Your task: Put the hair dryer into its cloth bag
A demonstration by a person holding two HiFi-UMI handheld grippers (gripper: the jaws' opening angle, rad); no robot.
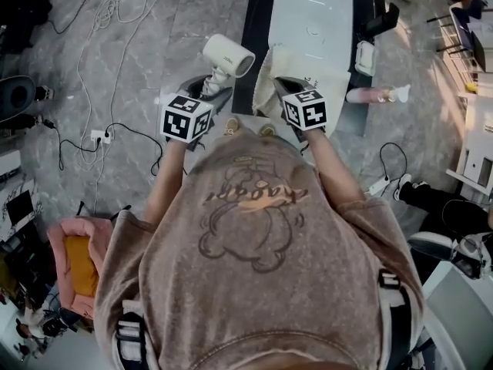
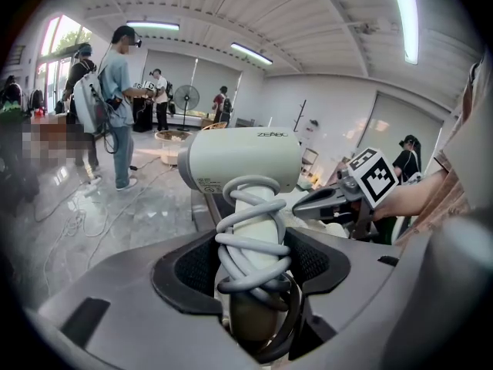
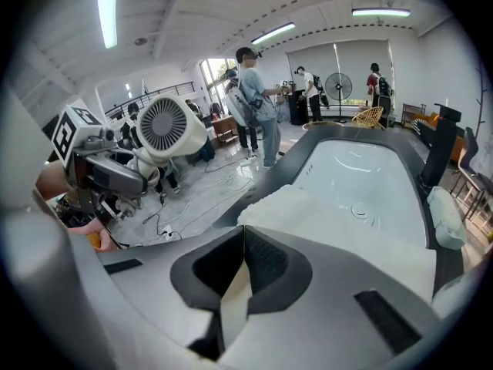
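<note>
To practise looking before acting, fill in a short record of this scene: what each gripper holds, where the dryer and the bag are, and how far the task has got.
left gripper: shut on the handle of the dryer
cord: wound round that handle
dryer place: held in the air, left of the table, outside the bag
right gripper: shut on the edge of the bag
bag: cream cloth, lying over the table's near end
task: dryer not yet in bag

Ceiling strip lights [image 2: 406, 14] give bright, even light; both gripper views bend and darken at their edges.
</note>
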